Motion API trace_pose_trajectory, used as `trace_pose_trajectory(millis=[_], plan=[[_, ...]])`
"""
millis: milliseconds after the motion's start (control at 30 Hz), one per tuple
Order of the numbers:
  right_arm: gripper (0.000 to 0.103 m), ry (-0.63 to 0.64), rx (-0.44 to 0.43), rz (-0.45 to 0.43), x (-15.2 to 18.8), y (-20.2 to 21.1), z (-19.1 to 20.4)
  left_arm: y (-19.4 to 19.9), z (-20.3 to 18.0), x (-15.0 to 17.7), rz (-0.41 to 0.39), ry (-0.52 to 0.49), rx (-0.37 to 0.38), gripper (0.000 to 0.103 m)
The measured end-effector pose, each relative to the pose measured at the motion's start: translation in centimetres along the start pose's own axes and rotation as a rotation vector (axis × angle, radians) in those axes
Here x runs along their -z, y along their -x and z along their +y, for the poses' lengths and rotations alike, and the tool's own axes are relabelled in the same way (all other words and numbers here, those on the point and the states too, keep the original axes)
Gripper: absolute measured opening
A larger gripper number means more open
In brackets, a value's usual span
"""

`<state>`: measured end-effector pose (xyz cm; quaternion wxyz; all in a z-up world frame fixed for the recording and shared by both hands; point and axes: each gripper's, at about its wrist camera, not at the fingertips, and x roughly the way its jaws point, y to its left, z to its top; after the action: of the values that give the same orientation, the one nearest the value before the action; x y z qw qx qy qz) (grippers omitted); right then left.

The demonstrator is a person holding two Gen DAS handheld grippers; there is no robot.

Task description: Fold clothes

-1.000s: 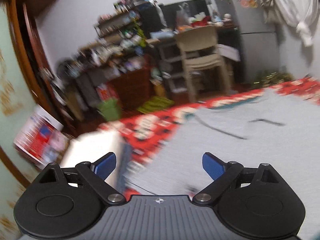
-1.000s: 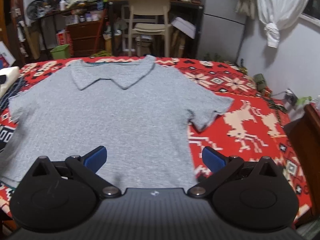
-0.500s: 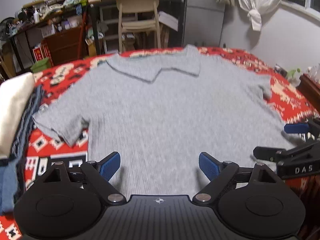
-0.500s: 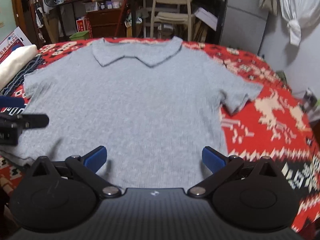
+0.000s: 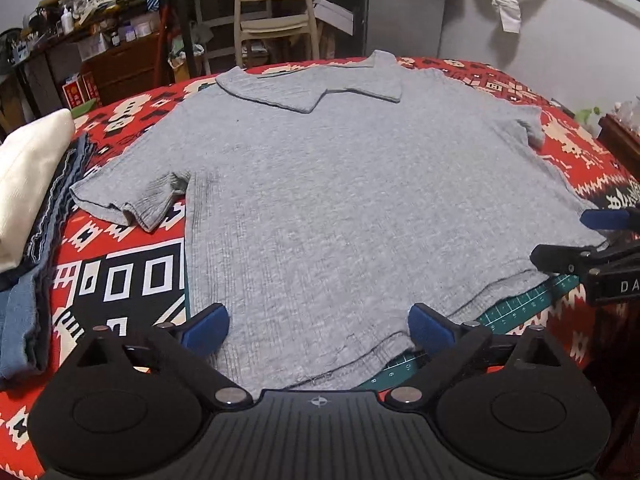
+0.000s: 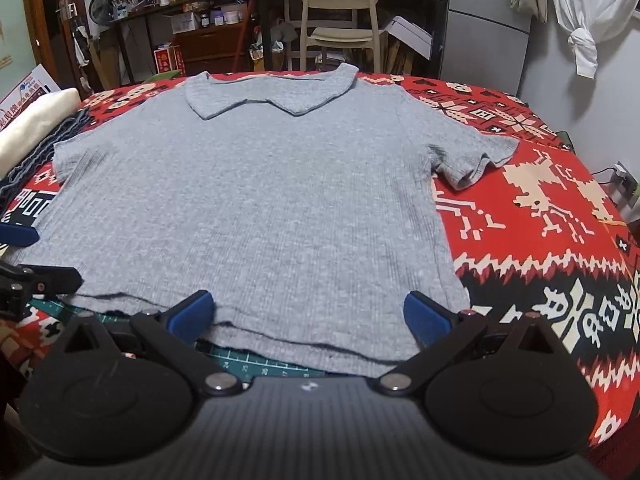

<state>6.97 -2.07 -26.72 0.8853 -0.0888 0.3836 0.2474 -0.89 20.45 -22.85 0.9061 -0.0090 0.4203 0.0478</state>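
Observation:
A grey ribbed polo shirt [image 5: 340, 200] [image 6: 260, 200] lies flat, collar at the far side and both short sleeves spread. My left gripper [image 5: 319, 328] hovers over the near hem by the shirt's left corner. Its jaws are opening, with shirt fabric lying below the gap and nothing pressed by the blue pads. My right gripper [image 6: 308, 316] stands open over the near hem towards the right corner, pads apart above the cloth. Each gripper shows at the edge of the other's view: right gripper [image 5: 600, 240], left gripper [image 6: 20, 256].
A red patterned blanket [image 6: 540, 208] covers the surface. A green cutting mat [image 5: 516, 304] peeks out under the hem. Folded clothes [image 5: 28, 184], cream on dark blue and denim, are stacked at the left. A beige chair [image 6: 340, 12] and cluttered shelves stand beyond.
The left wrist view swung from the blurred room down onto the shirt. Both grippers sank closer to the near hem, and each now appears in the other's view.

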Motion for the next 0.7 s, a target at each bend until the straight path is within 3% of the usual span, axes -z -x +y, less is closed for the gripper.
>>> trace_pose_trajectory(millis=[467,700], plan=[[0.102,-0.006,0.008,-0.013,0.3,0.22,-0.06,-0.02,-0.14,0.53,-0.051,0.01,-0.002,0.103],[0.102,-0.006,0.01,-0.026,0.46,0.26,-0.08,-0.17,-0.16,0.23,-0.032,0.012,-0.003,0.103]])
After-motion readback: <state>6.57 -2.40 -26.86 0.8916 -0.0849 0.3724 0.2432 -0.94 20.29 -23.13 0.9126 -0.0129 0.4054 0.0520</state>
